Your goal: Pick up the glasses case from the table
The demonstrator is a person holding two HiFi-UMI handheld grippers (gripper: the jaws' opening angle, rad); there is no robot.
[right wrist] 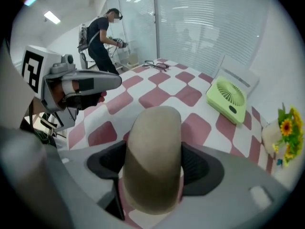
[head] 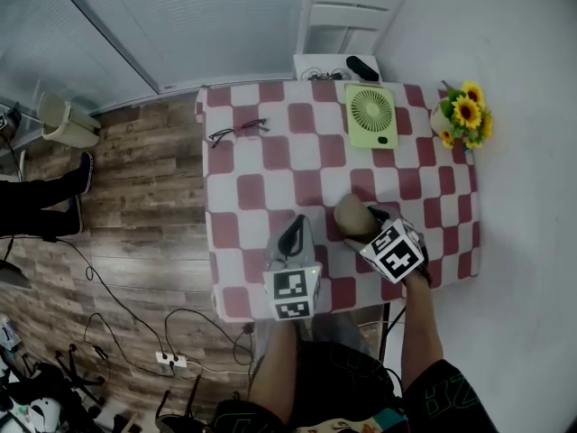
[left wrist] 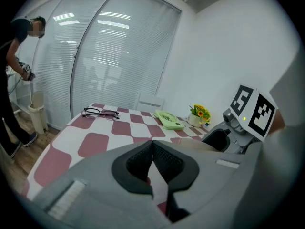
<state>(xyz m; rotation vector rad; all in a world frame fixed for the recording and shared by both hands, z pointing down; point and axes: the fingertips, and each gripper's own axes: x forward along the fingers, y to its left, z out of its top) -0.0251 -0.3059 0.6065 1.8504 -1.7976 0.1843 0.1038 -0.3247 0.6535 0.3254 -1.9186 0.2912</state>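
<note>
Glasses case point(right wrist: 152, 142) clamped between right tongs point(right wrist: 152, 163), left tongs point(left wrist: 152, 149) closed, nearby

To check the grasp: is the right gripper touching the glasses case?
Touching. In the right gripper view, the right gripper clamps the glasses case between its fingers.

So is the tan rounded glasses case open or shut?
Shut. The tan rounded glasses case shows one smooth closed shell, with no gap at its seam.

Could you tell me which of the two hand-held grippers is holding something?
The right hand-held gripper: its jaws clamp the tan glasses case, while the left hand-held gripper has its jaws shut on nothing.
</note>
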